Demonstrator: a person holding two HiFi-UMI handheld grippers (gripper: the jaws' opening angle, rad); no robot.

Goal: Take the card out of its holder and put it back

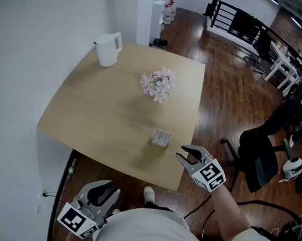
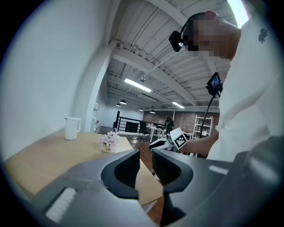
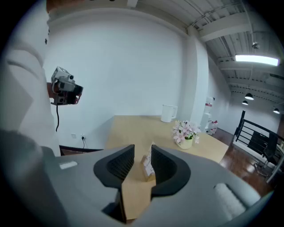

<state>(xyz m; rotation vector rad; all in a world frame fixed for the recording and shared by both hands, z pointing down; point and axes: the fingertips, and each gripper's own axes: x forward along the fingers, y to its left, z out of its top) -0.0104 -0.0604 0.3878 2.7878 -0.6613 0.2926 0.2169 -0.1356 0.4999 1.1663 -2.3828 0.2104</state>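
A small card holder [image 1: 161, 137] with a printed card standing in it sits on the wooden table [image 1: 104, 120], near its front right corner. My right gripper [image 1: 184, 155] hovers just off that corner, a short way from the holder, jaws open and empty. In the right gripper view the holder [image 3: 147, 167] shows through the gap of the right gripper [image 3: 142, 155], farther out on the table. My left gripper [image 1: 110, 193] hangs below the table's near edge, by my body. In its own view the left gripper [image 2: 145, 159] stands open with nothing in it.
A white jug [image 1: 108, 48] stands at the table's far corner, by the wall. A small pot of pink flowers [image 1: 159, 84] sits past the holder. A black office chair [image 1: 259, 153] stands on the wood floor to the right.
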